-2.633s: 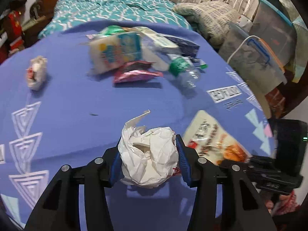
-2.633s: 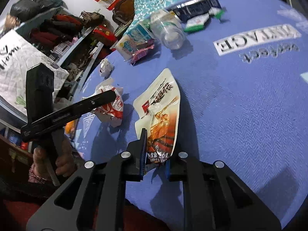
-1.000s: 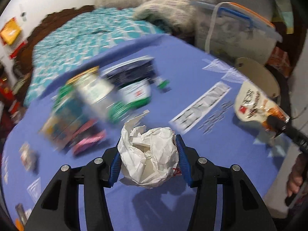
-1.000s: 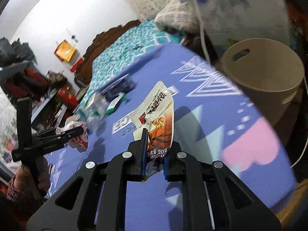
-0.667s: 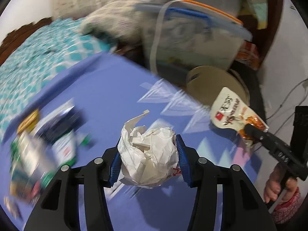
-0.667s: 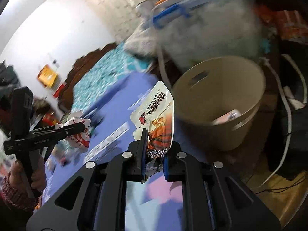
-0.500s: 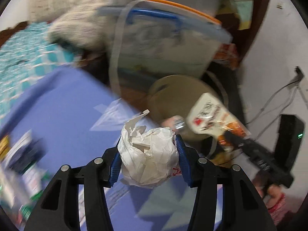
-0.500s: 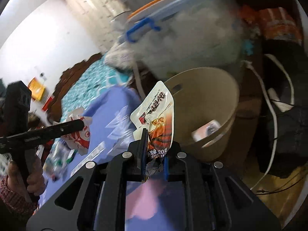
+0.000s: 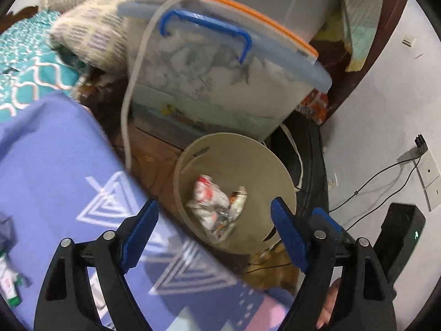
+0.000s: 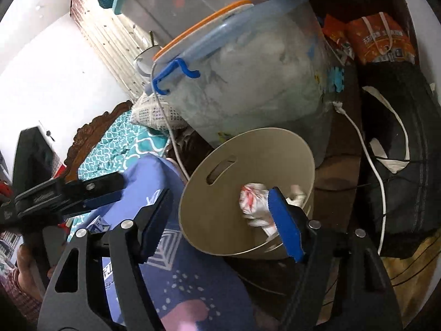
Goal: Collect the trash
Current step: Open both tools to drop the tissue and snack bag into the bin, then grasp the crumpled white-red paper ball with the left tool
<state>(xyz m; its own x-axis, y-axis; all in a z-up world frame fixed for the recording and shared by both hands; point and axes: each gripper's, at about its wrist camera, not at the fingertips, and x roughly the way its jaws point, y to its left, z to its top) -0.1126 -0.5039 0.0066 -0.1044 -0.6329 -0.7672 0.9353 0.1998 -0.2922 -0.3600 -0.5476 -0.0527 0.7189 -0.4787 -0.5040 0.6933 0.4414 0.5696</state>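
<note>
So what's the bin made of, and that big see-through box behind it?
The bin looks like matte beige plastic: smooth thin walls with a moulded handle slot. It could be coated card; hard to tell. The box seems to be cloudy translucent plastic, since pale stuff shows through its wall, with a glossy blue clip handle and an orange-edged lid.

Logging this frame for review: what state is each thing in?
Left gripper: open, empty, jaws just opened.
Right gripper: open, empty, jaws just opened.
Bin: upright, uncovered, trash inside.
Trash: crumpled, at the bin's bottom.
Storage box: lidded, blue handle down.
</note>
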